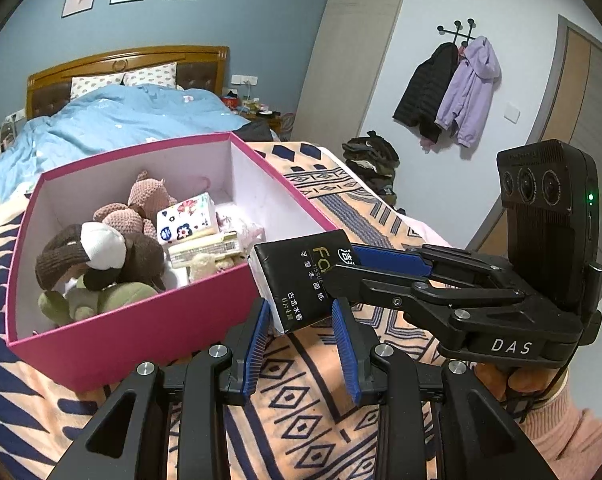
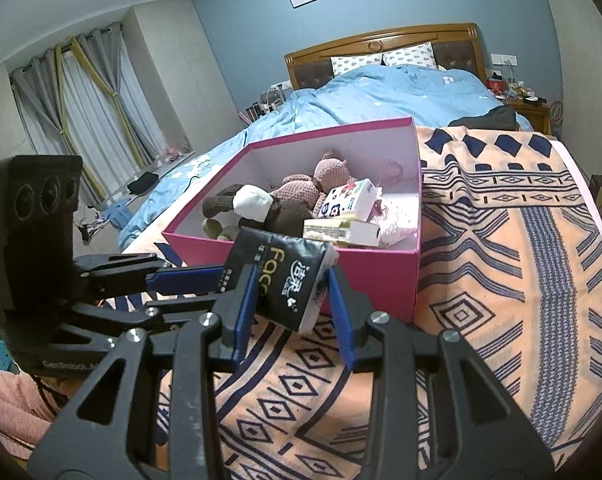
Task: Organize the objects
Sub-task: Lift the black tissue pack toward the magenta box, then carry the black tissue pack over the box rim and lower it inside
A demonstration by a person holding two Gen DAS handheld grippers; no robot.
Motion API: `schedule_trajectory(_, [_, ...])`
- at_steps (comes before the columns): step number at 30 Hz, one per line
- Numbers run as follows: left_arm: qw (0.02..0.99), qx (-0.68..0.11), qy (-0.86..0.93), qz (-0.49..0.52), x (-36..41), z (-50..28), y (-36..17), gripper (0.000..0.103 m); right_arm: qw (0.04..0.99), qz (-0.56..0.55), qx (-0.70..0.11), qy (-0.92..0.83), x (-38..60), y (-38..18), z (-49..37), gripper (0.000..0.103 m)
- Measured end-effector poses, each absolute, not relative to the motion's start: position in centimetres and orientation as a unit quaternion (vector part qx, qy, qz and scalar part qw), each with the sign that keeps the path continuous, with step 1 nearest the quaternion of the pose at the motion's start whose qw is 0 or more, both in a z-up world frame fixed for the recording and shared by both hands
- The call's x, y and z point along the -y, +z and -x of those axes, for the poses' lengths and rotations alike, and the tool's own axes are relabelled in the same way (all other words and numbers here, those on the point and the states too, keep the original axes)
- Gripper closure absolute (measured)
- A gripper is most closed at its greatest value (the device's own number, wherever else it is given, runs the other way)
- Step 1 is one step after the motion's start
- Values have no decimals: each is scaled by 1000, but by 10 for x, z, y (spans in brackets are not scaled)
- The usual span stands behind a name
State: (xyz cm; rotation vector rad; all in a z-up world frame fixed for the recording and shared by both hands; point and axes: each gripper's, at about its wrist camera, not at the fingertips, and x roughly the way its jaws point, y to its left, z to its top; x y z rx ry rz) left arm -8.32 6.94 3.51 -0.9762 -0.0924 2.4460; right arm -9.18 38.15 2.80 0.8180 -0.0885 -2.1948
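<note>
Both tools are clamped on one black tissue pack (image 1: 291, 276): the left tool (image 1: 299, 310) has its blue pads closed on the pack's lower end, and the right tool (image 2: 291, 278) grips it across the middle, coming in from the left tool's right. The pack hangs clear of the patterned blanket (image 1: 301, 396), just ahead of both tools and just short of the near wall of the pink box (image 1: 141, 320). That box sits ahead of the tools, a little to the left of the left one, and already holds plush toys (image 1: 101, 256) and a few small packets (image 1: 187, 216). The step looks like passing the pack to one tool and dropping it in. To do that cleanly, only one tool should let go, opening fully before the other moves, so the soft pack is not twisted or torn. The carrying tool should then lift it above the wall and set it in the barer far-right part of the box, away from the toys.
</note>
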Motion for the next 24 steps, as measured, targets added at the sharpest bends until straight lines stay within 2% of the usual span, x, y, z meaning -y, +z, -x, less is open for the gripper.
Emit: schedule_trajectory(24, [241,42,904,351,-65,102,45,71,391,-310,43,-866,-375,41,109,64])
